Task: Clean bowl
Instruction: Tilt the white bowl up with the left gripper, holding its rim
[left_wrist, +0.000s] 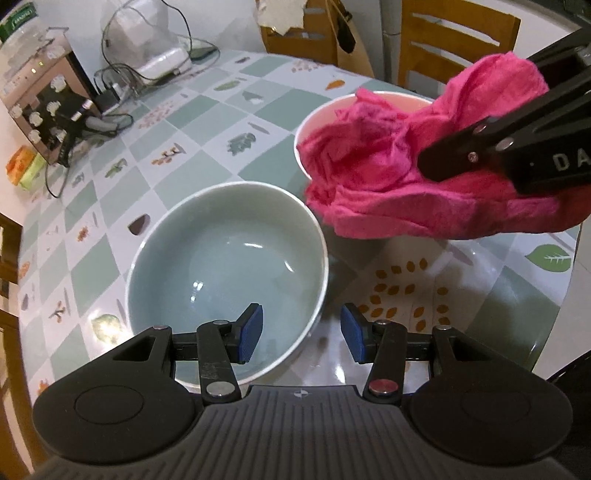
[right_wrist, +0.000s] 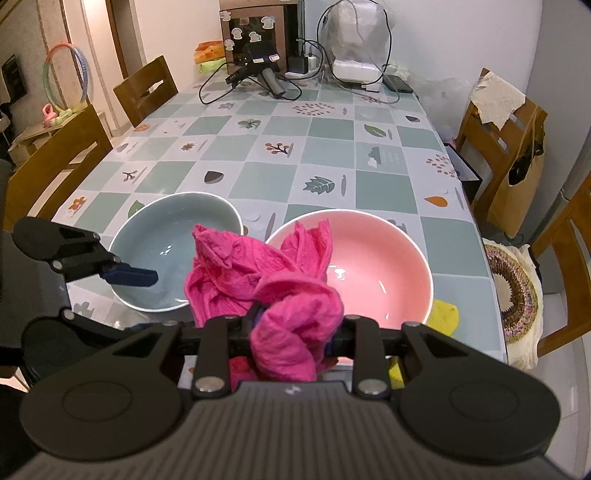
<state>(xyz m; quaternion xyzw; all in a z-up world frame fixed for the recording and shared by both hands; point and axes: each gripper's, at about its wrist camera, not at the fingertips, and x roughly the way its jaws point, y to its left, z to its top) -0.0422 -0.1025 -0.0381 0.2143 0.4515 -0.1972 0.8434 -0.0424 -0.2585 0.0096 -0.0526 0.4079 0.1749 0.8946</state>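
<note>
A grey-blue bowl (left_wrist: 221, 258) stands empty on the checked tablecloth, with a pink bowl (left_wrist: 391, 99) close beside it. My left gripper (left_wrist: 301, 332) is open and straddles the grey-blue bowl's near right rim: one blue pad is inside, the other outside, and neither touches. In the right wrist view one of its fingers (right_wrist: 129, 275) reaches over the grey-blue bowl (right_wrist: 173, 236). My right gripper (right_wrist: 295, 325) is shut on a crumpled magenta cloth (right_wrist: 240, 273). The cloth (left_wrist: 388, 177) hangs over the near edge of the pink bowl (right_wrist: 376, 258), between the two bowls.
A yellow cloth (right_wrist: 445, 314) lies at the pink bowl's near right side. A box (right_wrist: 255, 33), cables (right_wrist: 258, 79) and a wrapped white appliance (right_wrist: 354, 44) crowd the table's far end. Wooden chairs (right_wrist: 144, 88) line both long sides.
</note>
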